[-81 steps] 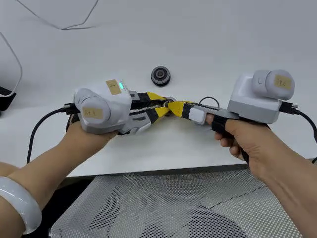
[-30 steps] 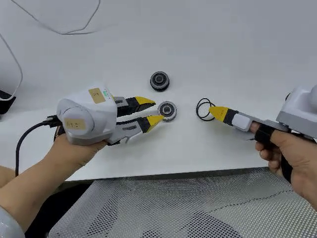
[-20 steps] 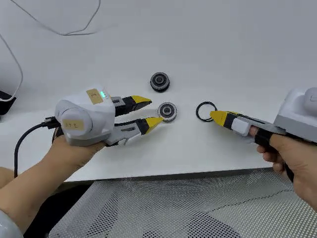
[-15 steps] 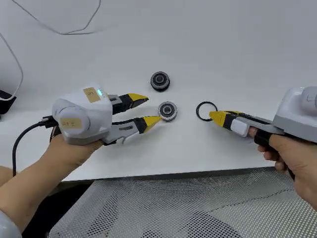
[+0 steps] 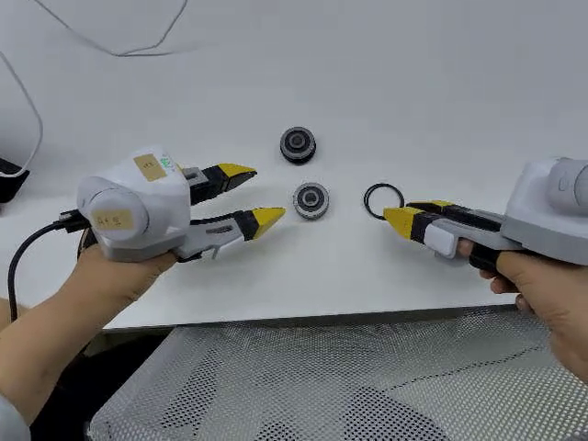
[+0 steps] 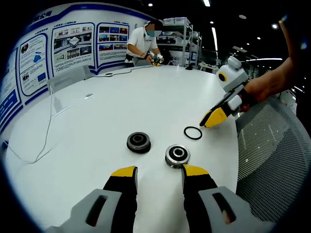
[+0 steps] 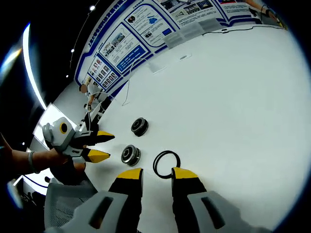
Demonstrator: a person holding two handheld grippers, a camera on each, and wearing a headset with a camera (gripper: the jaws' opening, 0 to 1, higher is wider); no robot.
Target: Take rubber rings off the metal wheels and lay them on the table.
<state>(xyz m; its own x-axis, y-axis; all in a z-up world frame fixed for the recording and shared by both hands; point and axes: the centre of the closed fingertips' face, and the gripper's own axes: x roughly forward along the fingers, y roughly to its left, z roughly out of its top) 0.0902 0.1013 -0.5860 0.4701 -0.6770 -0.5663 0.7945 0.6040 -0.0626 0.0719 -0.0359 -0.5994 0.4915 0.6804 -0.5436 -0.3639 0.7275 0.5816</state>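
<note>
At centre left of the head view my left tool [image 5: 260, 193] has its jaws wide apart and holds nothing. At centre right my right tool [image 5: 411, 213] is parted too, also empty. Just beyond its tips the black rubber ring [image 5: 383, 197] lies flat on the white worktop [image 5: 441, 110], beside a silver metal wheel [image 5: 310, 199]. Farther up sits a darker-rimmed wheel [image 5: 298, 144].

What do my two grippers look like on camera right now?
Both have pale grey housings and black jaws with yellow tips. The left gripper carries tan stickers, a green light and a black cable; the right gripper has a white block behind its jaws.
</note>
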